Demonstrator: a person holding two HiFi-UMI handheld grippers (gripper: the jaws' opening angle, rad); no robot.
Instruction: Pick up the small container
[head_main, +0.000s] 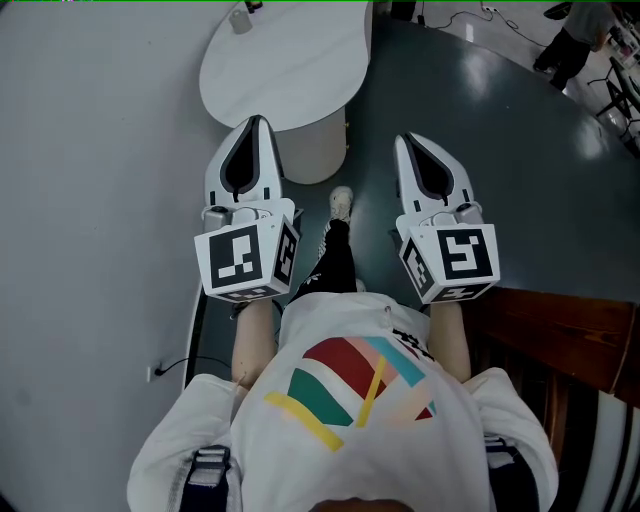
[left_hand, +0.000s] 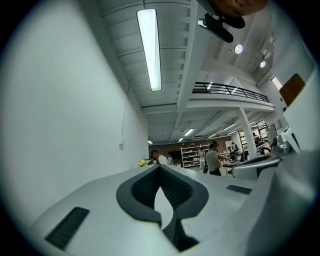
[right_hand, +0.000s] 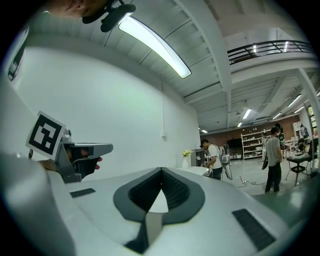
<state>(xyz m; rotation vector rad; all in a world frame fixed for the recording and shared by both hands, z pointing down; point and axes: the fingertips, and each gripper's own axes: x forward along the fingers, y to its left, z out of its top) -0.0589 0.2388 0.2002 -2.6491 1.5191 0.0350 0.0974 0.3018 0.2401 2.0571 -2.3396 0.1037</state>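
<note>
Left gripper and right gripper are both closed on nothing, jaws tip to tip, pointing level and side by side. Straight ahead of the left one and well apart from it, a small pale object stands at the far edge of a round white table. It is probably the small container, though too small to tell its shape or long axis. The left gripper looks nearer to it. Beyond are a dark floor, a white wall on the left, and an open hall with shelves.
</note>
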